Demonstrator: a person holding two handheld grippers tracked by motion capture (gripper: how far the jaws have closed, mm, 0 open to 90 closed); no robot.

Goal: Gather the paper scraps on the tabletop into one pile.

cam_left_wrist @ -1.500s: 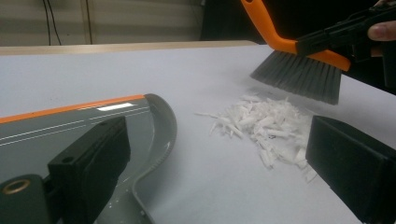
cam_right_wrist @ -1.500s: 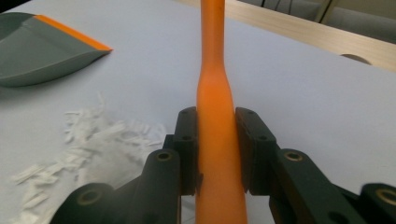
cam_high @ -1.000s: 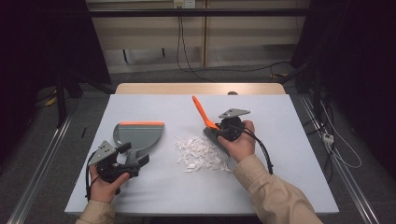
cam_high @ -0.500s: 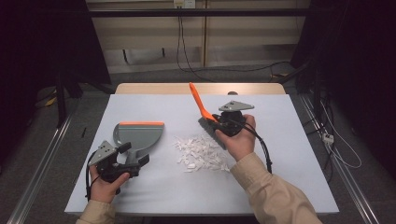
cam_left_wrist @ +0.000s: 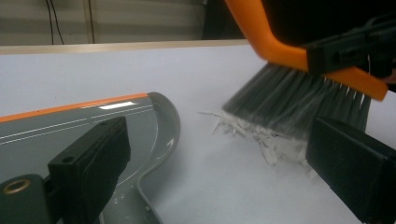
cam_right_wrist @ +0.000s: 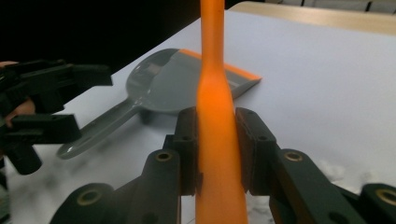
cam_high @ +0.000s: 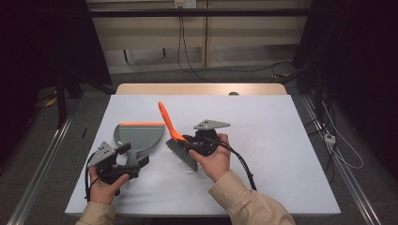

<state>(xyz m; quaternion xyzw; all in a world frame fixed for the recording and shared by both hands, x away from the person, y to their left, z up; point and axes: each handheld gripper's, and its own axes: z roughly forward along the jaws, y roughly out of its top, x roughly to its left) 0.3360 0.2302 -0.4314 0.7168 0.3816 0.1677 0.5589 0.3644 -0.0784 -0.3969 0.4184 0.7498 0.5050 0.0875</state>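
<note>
A grey dustpan (cam_high: pixel 138 133) with an orange lip lies flat at the table's left. Its handle (cam_left_wrist: pixel 140 205) runs back between the wide-apart jaws of my left gripper (cam_high: pixel 133 155), which is open and not pressing on it. My right gripper (cam_high: pixel 185 140) is shut on the orange handle (cam_right_wrist: pixel 215 116) of a hand brush (cam_high: pixel 180 154). The handle slants up and away to the left. The grey bristles (cam_left_wrist: pixel 299 98) rest on a small pile of white paper shreds (cam_left_wrist: pixel 261 137), just right of the dustpan's mouth (cam_left_wrist: pixel 163 121).
The white table top (cam_high: pixel 281 140) has bare room to the right and at the back. A wooden edge (cam_high: pixel 202 88) runs along its far side. A black cable (cam_high: pixel 241 164) trails from the right gripper along the forearm.
The right gripper has carried the brush to the left, toward the dustpan. Its bristles now cover the shred pile that lay in the open before. The left gripper has stayed in place.
</note>
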